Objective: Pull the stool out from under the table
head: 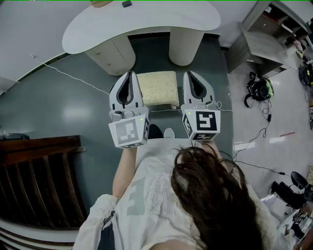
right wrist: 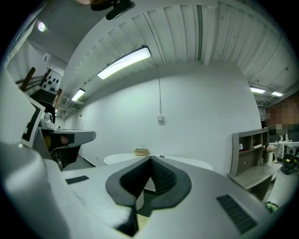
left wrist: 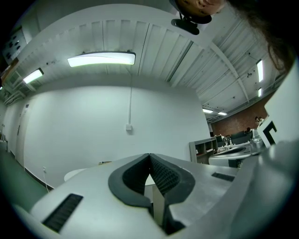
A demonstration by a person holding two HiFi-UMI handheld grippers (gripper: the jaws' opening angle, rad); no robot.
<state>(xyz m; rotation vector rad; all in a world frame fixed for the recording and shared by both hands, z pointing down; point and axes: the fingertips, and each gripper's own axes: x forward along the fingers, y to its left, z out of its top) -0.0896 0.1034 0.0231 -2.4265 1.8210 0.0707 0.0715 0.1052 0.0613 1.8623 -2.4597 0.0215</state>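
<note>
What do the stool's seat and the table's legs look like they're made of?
Stool seat: cream nubby fabric, perhaps bouclé or fleece; matte, with a grainy texture. Table legs: white and matte, with fine vertical ribs; probably painted wood or moulded plastic, I cannot tell which.

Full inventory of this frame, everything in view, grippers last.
table: one, white, top of head view, on two ribbed legs
stool: one, cream cushion, on the floor in front of the table's legs, between the grippers
dark object: one, small, on the table
shelf unit: one, grey, upper right
cable: one, white, across the floor
slatted wooden piece: one, dark brown, lower left
left gripper: white, shut, empty
right gripper: white, shut, empty
</note>
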